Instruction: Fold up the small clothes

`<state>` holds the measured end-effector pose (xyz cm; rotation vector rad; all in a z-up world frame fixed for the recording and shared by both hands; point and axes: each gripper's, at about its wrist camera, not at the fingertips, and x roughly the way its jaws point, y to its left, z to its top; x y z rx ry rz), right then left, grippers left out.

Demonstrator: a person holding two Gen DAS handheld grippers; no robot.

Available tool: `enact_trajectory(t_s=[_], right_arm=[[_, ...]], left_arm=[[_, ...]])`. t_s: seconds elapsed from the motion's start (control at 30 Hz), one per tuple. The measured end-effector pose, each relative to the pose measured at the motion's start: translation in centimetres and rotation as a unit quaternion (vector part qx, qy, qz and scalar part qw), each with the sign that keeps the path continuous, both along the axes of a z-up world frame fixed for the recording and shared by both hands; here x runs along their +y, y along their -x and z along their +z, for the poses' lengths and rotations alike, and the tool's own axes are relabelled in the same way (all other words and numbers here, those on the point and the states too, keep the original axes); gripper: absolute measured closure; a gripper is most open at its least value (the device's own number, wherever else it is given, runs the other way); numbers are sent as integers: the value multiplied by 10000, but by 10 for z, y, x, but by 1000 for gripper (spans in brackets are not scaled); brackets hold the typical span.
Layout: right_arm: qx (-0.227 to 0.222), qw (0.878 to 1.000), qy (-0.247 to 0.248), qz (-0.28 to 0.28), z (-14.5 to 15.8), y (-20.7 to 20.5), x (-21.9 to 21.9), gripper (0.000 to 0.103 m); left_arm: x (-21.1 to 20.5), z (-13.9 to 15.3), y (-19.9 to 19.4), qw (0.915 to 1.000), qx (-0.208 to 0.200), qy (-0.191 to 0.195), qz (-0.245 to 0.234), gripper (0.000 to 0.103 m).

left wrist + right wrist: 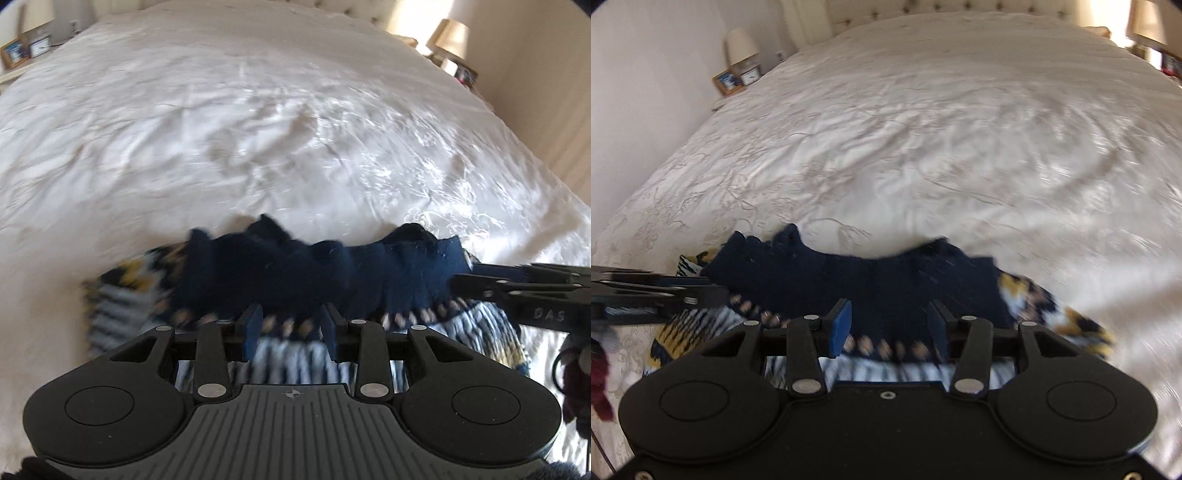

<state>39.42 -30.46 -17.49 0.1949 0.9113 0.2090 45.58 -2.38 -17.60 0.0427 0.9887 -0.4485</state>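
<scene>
we hold both tools low over a white bed (258, 122), a small knitted sweater (332, 273) bunched just ahead of them. the garment is dark navy along its far, crumpled edge, with a dotted band and white-and-navy stripes nearer us and yellow patches at either end. our left tool (291, 330) stands released, its blue pads spread apart, the dotted band and stripes showing in the gap between them; whether a pad touches the cloth we cannot tell through the blur. our right tool (888, 328) is likewise released, its pads apart above the navy fold and dotted band. in each view the other tool reaches in from the side beside the sweater's end. a lamp (740, 46) and framed picture (726, 82) stand by the bed's far corner.
</scene>
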Motion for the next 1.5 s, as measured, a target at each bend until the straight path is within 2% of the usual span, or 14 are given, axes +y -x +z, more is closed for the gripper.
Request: enact_trajectory(t_s=[0.17, 0.27, 0.4, 0.63, 0.73, 1.0, 1.1, 1.17, 1.23, 1.3, 1.4, 1.5], right_arm=[[174, 9993, 265, 219, -22, -22, 9, 48], [426, 9976, 550, 0, -39, -33, -1, 49], [655, 9954, 643, -258, -51, -37, -19, 54], [673, 9950, 575, -459, -39, -31, -26, 49], [590, 9955, 527, -527, -25, -22, -27, 49], [373, 9960, 410, -695, 12, 20, -24, 48], [339, 9959, 356, -754, 21, 38, -21, 43], [348, 9959, 317, -777, 26, 53, -17, 42], [382, 9955, 283, -818, 29, 69, -13, 39], [444, 9950, 247, -858, 31, 84, -8, 29], [517, 9944, 152, -910, 33, 107, 0, 21], [548, 9936, 83, -981, 34, 127, 8, 11]], left_arm=[[-3, -26, -25, 9990, 112, -371, 200, 69], [7, -40, -39, 9970, 270, -596, 404, 70], [11, -45, -47, 9965, 375, -690, 291, 70], [5, -34, -45, 9943, 431, -889, 411, 69], [3, -22, -41, 9935, 400, -964, 448, 69], [15, 11, -8, 9947, 256, -890, 454, 69], [19, 22, 8, 9953, 162, -862, 400, 68], [22, 27, 21, 9960, 141, -806, 363, 65], [25, 30, 36, 9967, 114, -738, 302, 57], [28, 32, 52, 9975, 118, -645, 253, 51], [32, 32, 77, 9984, 192, -493, 215, 34], [35, 29, 101, 9985, 309, -413, 163, 28]])
